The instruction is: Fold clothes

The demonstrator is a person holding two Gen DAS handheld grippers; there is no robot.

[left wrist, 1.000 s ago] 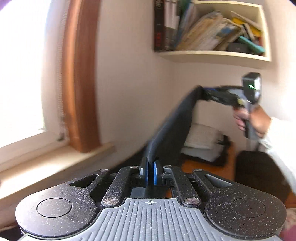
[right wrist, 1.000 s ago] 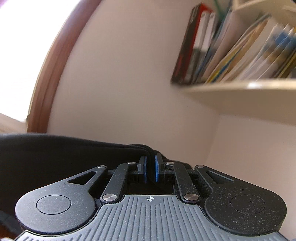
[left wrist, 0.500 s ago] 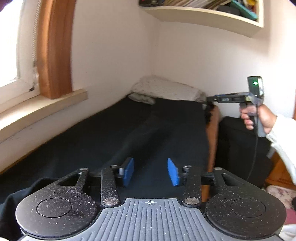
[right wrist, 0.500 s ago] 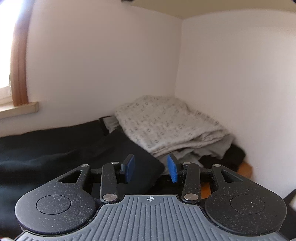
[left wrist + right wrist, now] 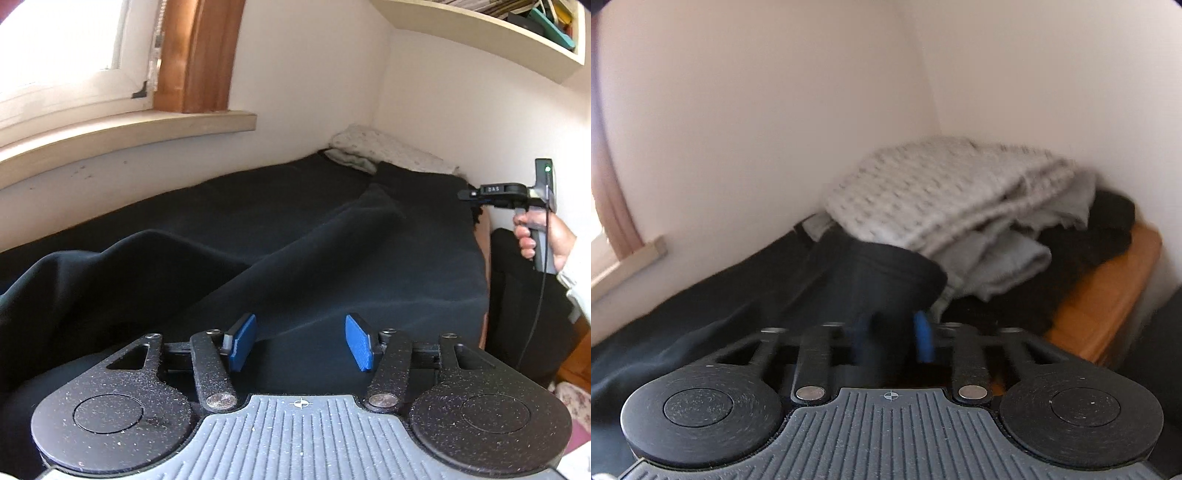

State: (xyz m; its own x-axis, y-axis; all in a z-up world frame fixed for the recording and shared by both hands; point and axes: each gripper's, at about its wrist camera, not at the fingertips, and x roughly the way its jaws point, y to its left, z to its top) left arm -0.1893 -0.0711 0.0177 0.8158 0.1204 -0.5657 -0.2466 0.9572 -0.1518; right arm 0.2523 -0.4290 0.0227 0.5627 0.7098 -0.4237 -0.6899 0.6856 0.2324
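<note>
Left claw: spread wide, holding nothing, over the black garment.
Right claw: parted; garment edge between its pads, grip unclear.
Garment: spread on the bed.

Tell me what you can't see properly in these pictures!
- Right gripper, right wrist view: motion blur smears it, so jaws open or shut is unclear.
- Black garment, left wrist view: black on the black bed cover, so its outline is lost.
- Books on the shelf, left wrist view: cut off by the top edge.

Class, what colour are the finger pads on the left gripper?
Blue pads, clearest in the left wrist view.
</note>
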